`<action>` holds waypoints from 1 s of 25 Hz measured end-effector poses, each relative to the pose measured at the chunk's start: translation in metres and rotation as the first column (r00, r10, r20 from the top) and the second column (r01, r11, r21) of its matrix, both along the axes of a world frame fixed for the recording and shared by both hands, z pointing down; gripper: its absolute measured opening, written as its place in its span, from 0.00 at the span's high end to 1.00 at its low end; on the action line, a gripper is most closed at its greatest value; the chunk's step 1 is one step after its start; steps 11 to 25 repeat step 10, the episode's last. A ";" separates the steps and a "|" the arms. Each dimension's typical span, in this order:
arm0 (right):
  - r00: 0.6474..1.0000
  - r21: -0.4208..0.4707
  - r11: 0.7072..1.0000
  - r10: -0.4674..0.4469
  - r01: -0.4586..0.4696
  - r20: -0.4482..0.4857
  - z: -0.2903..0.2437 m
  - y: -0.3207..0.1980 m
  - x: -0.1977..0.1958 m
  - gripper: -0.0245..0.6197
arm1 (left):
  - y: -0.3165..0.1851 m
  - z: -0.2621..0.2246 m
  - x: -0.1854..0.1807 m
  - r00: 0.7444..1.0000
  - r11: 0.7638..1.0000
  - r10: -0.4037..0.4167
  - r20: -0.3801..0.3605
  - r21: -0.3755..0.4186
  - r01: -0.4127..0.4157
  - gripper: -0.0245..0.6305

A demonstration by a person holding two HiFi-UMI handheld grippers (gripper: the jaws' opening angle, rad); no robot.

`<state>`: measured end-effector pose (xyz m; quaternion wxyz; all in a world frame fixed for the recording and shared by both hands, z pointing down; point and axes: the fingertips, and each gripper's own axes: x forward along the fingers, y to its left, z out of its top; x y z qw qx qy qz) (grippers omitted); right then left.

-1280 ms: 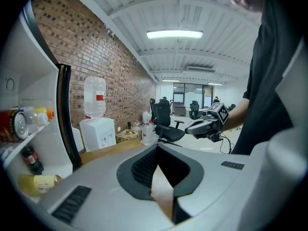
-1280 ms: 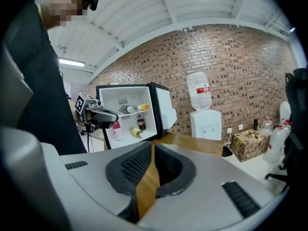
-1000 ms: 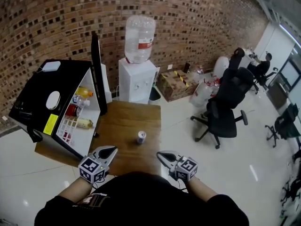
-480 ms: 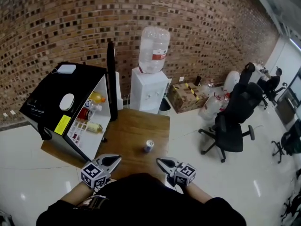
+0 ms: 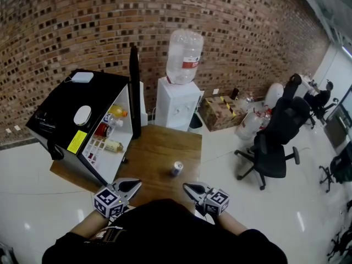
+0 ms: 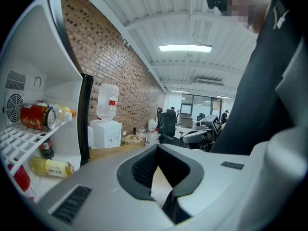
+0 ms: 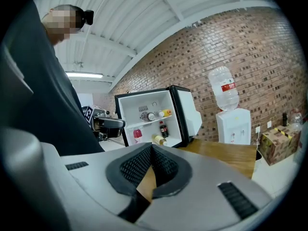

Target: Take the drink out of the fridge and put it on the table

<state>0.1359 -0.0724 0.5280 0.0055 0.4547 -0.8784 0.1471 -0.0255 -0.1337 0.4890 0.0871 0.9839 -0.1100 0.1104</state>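
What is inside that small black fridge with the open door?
Upper wire shelf of the black fridge: a red can, a clear bottle, an orange-yellow bottle. Below: a dark cola bottle, a pink drink, a yellow bottle lying flat. Anything behind them is covered.

An office: brick wall (image 5: 247, 32), water dispenser (image 5: 177, 104), black swivel chairs (image 5: 275, 139), ceiling strip light (image 6: 185, 47).

**Layout, head view**

I see the small black fridge (image 5: 58, 106), door open, on the left end of the wooden table (image 5: 159, 147), with bottles (image 5: 113, 144) on its shelves. The silver drink can (image 5: 176, 168) stands on the table, right of the fridge. The white water dispenser (image 5: 177, 106) is behind the table, against the brick wall (image 5: 82, 26). The black office chair (image 5: 275, 142) is well to the right.
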 end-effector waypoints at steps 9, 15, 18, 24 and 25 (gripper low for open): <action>1.000 -0.003 1.000 0.004 -0.004 -0.002 -0.001 0.008 0.000 0.95 | 0.007 0.002 -0.004 1.000 1.000 0.008 0.011 -0.003 -0.008 0.97; 1.000 -0.006 1.000 0.004 -0.004 -0.002 0.000 0.008 -0.001 0.95 | 0.007 0.003 -0.004 1.000 1.000 0.010 0.012 -0.002 -0.009 0.97; 1.000 -0.006 1.000 0.004 -0.004 -0.002 0.000 0.008 -0.001 0.95 | 0.007 0.003 -0.004 1.000 1.000 0.010 0.012 -0.002 -0.009 0.97; 1.000 -0.006 1.000 0.004 -0.004 -0.002 0.000 0.008 -0.001 0.95 | 0.007 0.003 -0.004 1.000 1.000 0.010 0.012 -0.002 -0.009 0.97; 1.000 -0.006 1.000 0.004 -0.004 -0.002 0.000 0.008 -0.001 0.95 | 0.007 0.003 -0.004 1.000 1.000 0.010 0.012 -0.002 -0.009 0.97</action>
